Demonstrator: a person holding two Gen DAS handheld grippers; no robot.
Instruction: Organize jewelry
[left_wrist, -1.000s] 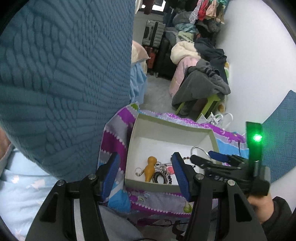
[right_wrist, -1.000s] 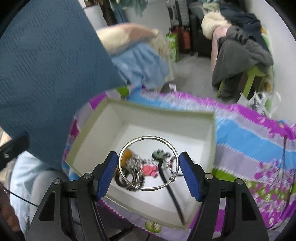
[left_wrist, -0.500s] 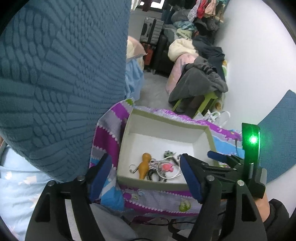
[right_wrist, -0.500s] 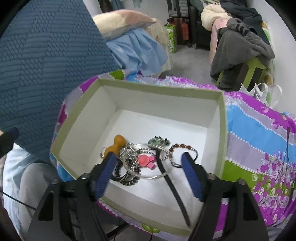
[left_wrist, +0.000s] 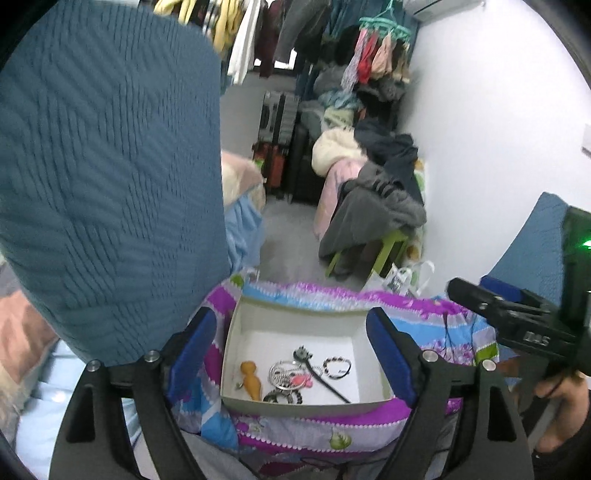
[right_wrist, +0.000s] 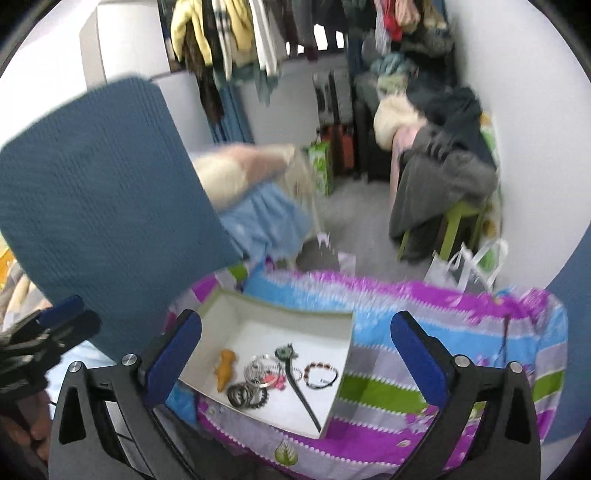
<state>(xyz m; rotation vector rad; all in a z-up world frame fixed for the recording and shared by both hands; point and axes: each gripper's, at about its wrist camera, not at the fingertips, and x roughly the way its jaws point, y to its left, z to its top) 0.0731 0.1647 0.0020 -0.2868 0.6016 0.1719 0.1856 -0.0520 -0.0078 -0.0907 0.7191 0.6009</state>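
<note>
An open pale-green box (left_wrist: 291, 312) (right_wrist: 280, 312) sits on a striped cloth. Inside lie a silver ring bangle (right_wrist: 260, 371) (left_wrist: 284, 373), an orange figure charm (right_wrist: 226, 369) (left_wrist: 251, 380), a dark bead bracelet (right_wrist: 321, 374) (left_wrist: 337, 367), black-and-white bracelets (right_wrist: 246, 396) and a black hair stick (right_wrist: 301, 397). My left gripper (left_wrist: 293, 358) is open and empty, held back above the box. My right gripper (right_wrist: 295, 358) is open and empty, also raised above the box.
The striped purple-blue-green cloth (right_wrist: 424, 332) covers the surface. A blue textured cushion (left_wrist: 103, 177) (right_wrist: 99, 199) stands close on the left. Clothes are piled on a green stool (right_wrist: 454, 218) by the white wall, with suitcases (left_wrist: 280, 147) behind.
The right gripper let the silver ring bangle go into the box, opened wide and pulled back and up. The left gripper also drew back and opened wider.
</note>
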